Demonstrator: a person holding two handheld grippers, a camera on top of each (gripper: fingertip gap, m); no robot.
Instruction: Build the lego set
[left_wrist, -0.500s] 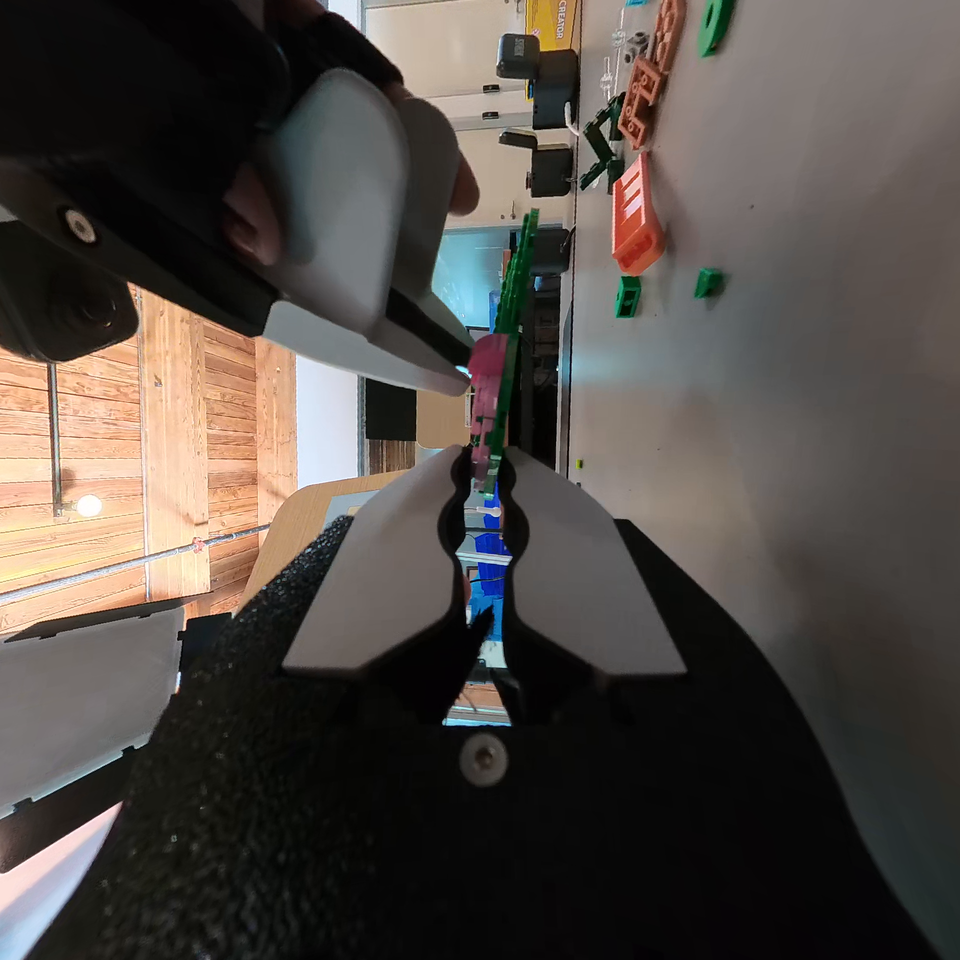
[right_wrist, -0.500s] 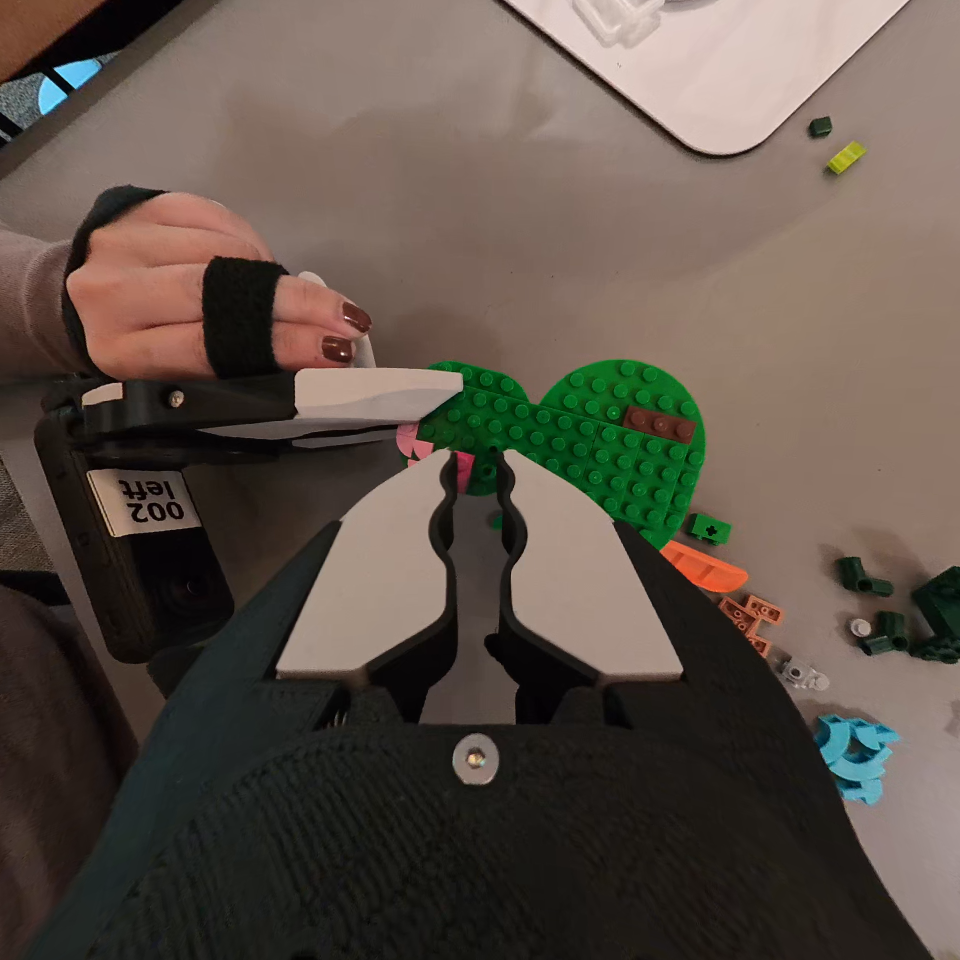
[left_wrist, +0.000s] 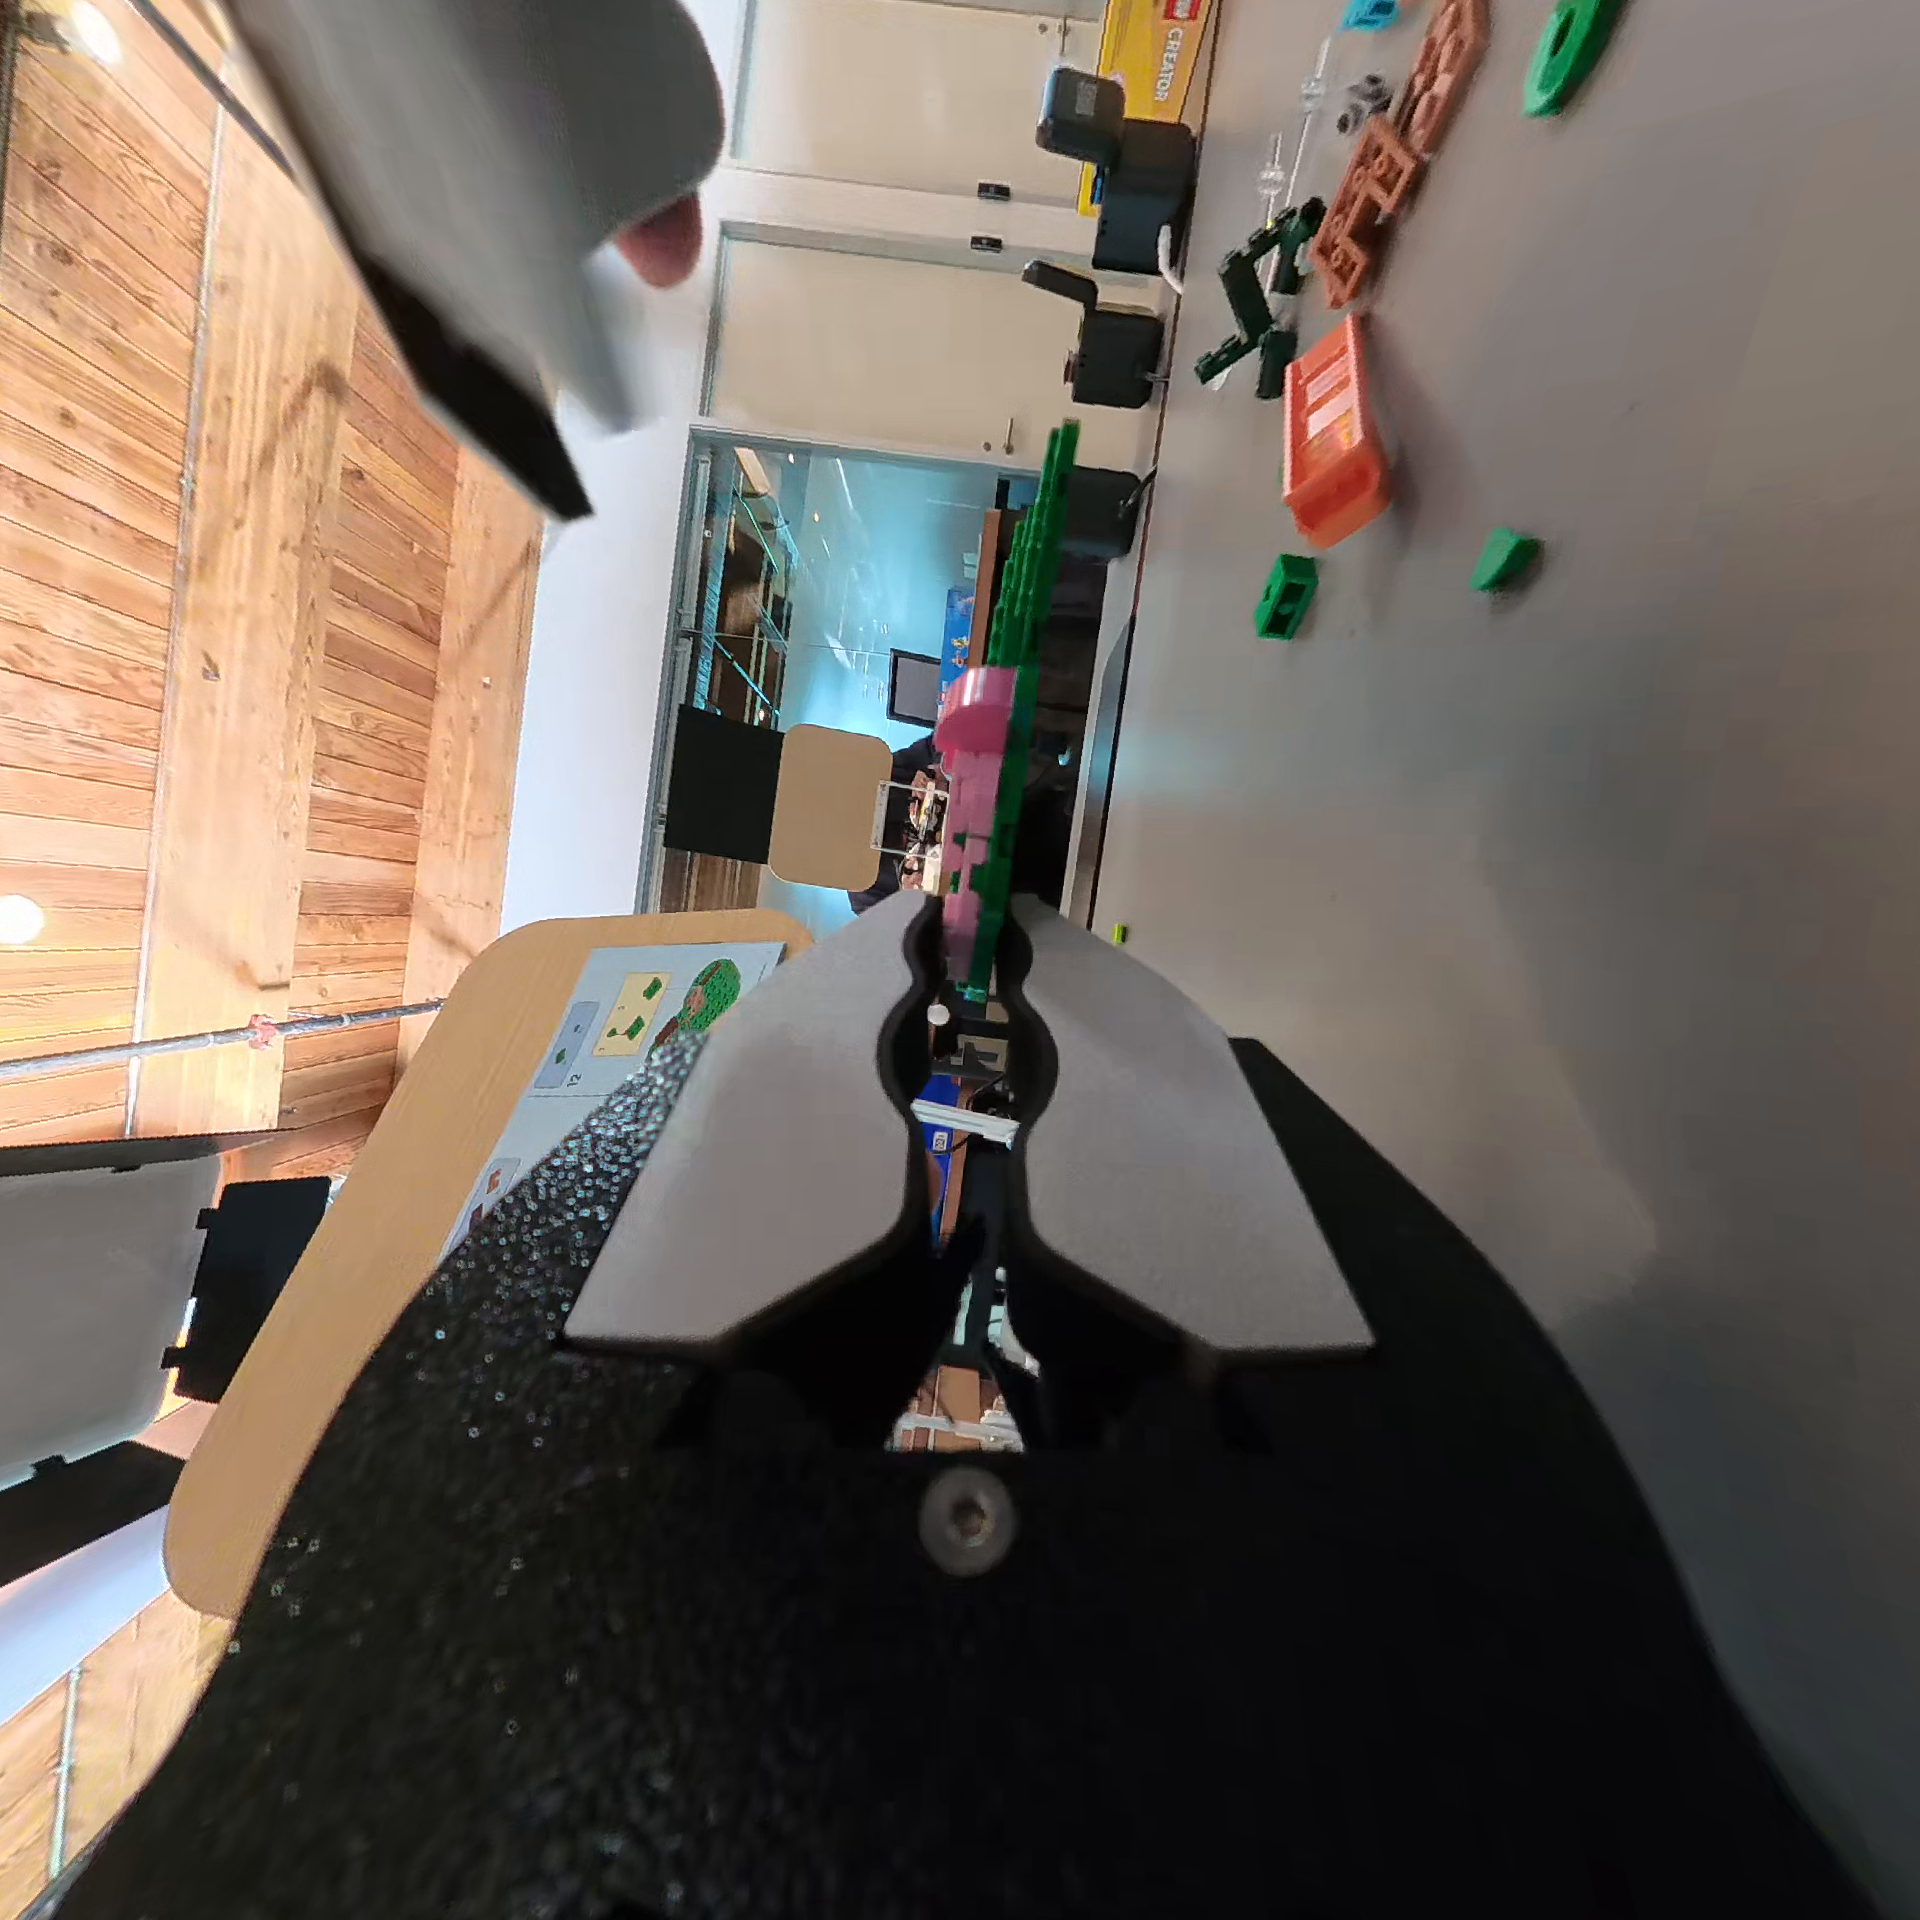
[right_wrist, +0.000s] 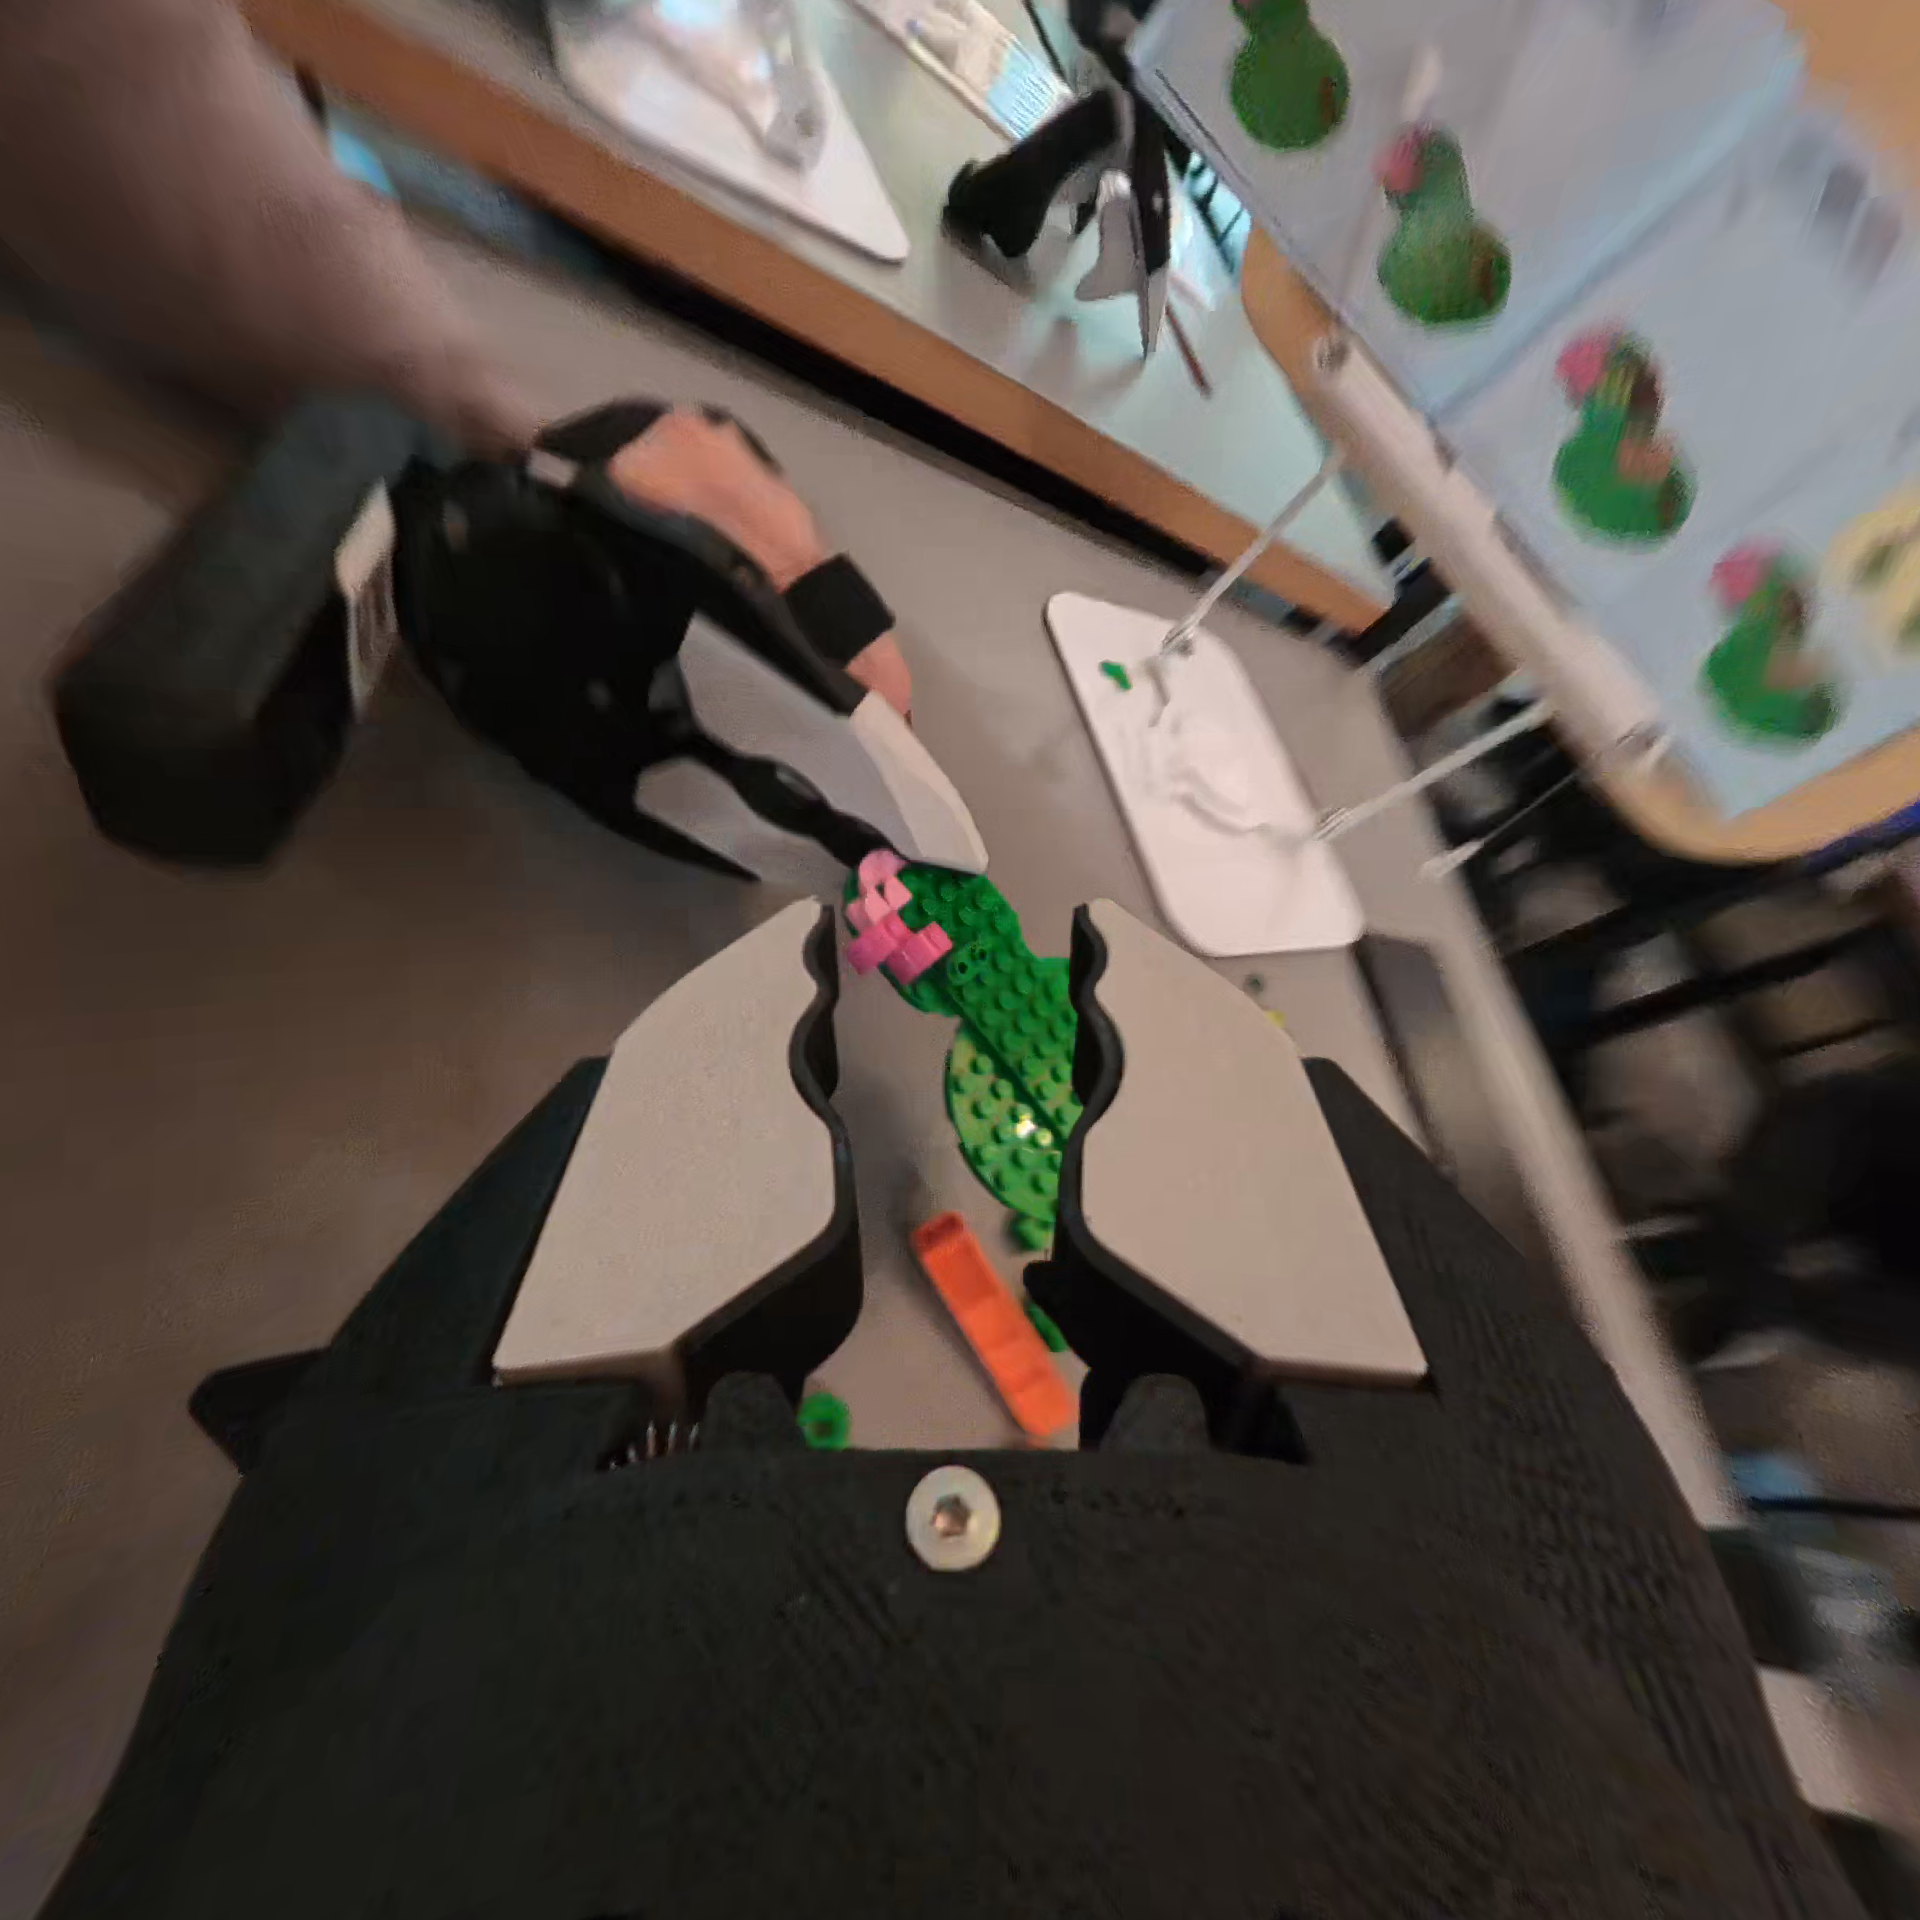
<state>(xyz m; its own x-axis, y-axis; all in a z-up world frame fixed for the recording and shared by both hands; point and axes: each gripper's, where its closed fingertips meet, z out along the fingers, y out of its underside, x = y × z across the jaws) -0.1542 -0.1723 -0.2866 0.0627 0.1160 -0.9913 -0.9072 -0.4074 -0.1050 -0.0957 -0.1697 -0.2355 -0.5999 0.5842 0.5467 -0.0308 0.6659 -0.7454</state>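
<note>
A green studded plate shaped like a cactus (right_wrist: 1008, 997), with pink bricks (right_wrist: 883, 925) on its near end, is held above the grey table. In the left wrist view the plate (left_wrist: 1023, 623) stands edge-on with the pink bricks (left_wrist: 971, 769) on its left face. My left gripper (left_wrist: 977, 925) is shut on the plate's near edge. It also shows in the right wrist view (right_wrist: 935, 842), pinching the pink end. My right gripper (right_wrist: 951, 920) is open and empty, just short of the plate. It appears blurred at the top left of the left wrist view (left_wrist: 468, 208).
On the grey table (left_wrist: 1558, 831) lie an orange piece (left_wrist: 1335, 447), small green bricks (left_wrist: 1285, 594), brown pieces (left_wrist: 1371, 197) and dark green pieces (left_wrist: 1257, 301). A white tray (right_wrist: 1205, 769) sits beyond the plate. An instruction sheet (right_wrist: 1610, 416) stands at the right on a wooden board.
My right gripper has opened and drawn back from the pink bricks. My left gripper still holds the plate, and the plate now points lengthwise away from the right camera.
</note>
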